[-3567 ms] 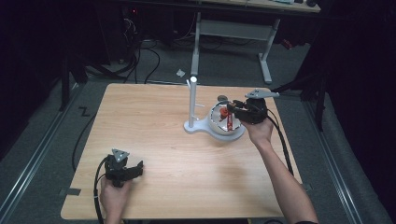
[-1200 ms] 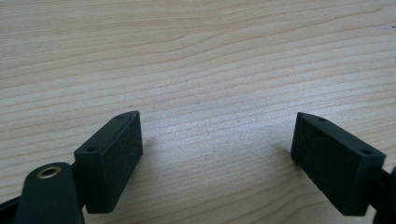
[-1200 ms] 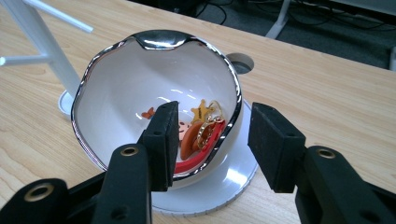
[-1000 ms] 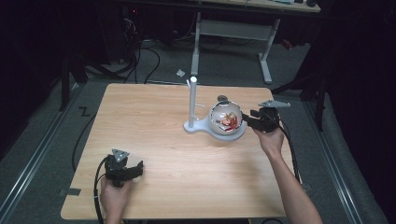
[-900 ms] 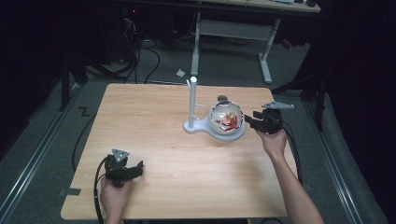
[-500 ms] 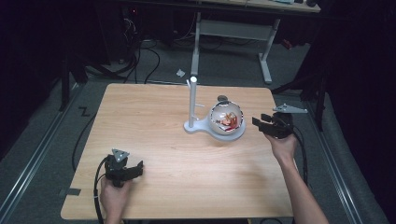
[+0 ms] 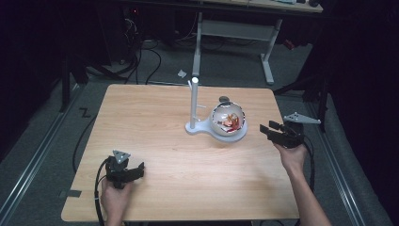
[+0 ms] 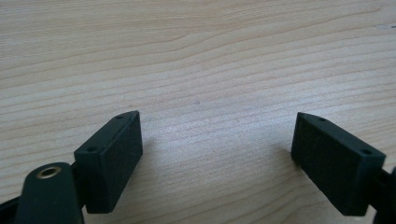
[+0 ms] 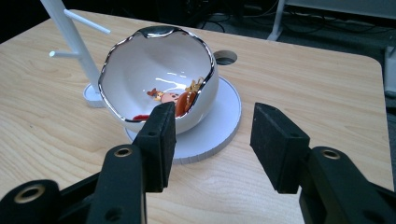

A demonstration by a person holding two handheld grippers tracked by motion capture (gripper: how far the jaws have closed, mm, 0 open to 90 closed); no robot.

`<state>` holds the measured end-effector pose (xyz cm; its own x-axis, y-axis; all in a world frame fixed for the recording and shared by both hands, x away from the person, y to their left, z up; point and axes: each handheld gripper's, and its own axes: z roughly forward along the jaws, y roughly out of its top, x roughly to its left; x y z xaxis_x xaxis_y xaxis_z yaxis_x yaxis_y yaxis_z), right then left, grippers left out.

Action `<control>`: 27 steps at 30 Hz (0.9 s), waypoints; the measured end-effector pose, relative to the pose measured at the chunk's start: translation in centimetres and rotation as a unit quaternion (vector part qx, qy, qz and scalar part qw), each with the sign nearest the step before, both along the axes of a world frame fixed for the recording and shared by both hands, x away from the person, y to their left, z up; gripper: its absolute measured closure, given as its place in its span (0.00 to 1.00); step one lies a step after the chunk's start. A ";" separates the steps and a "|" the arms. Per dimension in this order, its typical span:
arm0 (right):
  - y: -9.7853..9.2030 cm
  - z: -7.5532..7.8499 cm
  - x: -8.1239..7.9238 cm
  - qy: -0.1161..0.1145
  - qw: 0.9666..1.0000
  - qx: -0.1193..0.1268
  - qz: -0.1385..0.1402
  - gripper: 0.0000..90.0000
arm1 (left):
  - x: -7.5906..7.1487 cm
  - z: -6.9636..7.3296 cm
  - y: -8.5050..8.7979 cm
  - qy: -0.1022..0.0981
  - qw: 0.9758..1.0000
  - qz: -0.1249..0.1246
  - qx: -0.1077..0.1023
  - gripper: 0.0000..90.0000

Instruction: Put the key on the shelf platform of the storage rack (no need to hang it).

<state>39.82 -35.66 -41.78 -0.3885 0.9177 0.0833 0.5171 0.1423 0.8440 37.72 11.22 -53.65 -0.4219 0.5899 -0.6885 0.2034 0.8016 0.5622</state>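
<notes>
Right gripper view: bowl (image 9: 159, 84) beyond open right claw (image 9: 212, 142).

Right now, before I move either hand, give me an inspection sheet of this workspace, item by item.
Surface: light wooden table, bare across its middle and left; a small round hole behind the bowl.
Job's things: white egg-shaped bowl with a jagged silver rim, open and upright on a round white base; small red and orange pieces inside; white stand with side pegs beside it.
Clutter: nothing seen on the table.
Grippers: left gripper open over bare wood; right gripper open, pointed at the bowl, apart from it.
Cables: black cable trails from the left gripper.
Surroundings: dark floor with cables, grey desk frame behind.
</notes>
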 end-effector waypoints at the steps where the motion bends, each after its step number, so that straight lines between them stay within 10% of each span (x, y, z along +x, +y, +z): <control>1: -0.1 0.1 -0.2 0.000 1.000 0.001 0.001 0.56 | 0.0 0.0 0.0 0.000 1.000 0.000 0.000 0.19; 27: -1.6 0.2 -5.6 -0.043 0.998 0.037 0.002 0.56 | 0.0 0.0 0.0 0.001 1.000 0.000 0.003 0.19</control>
